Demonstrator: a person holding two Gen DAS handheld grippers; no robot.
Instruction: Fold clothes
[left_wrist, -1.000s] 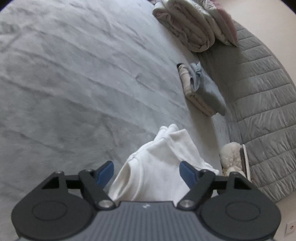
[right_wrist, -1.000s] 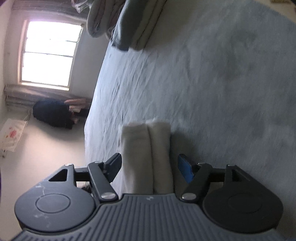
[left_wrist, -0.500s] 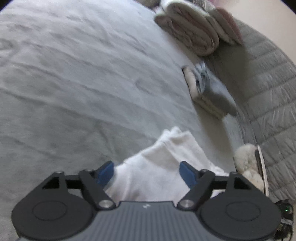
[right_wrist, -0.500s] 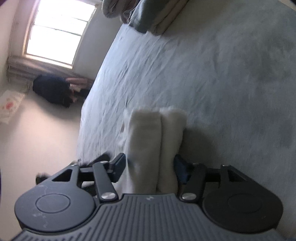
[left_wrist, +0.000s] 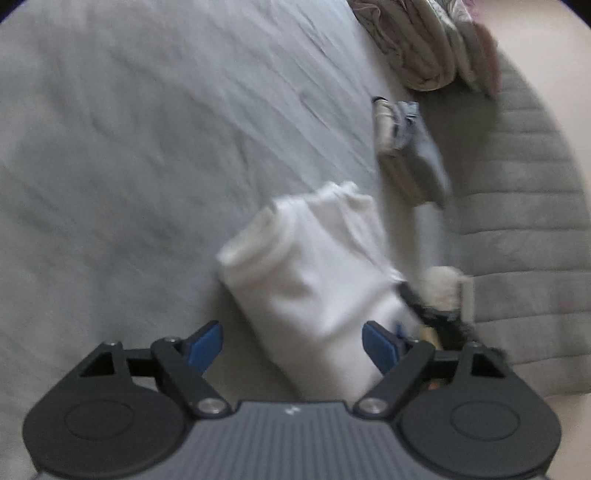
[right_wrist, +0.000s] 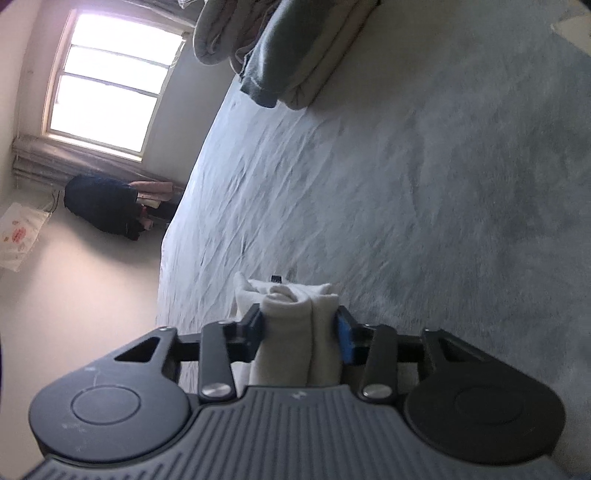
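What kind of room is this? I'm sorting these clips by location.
Most likely a bedroom: a wide grey bed sheet with a quilted headboard, rolled bedding and stacked folded clothes on it, and a window above bare floor.

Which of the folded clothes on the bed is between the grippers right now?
The white garment, with the right gripper closing on its folded end. The grey and beige stack and the rolled bedding lie farther off by the headboard, untouched.
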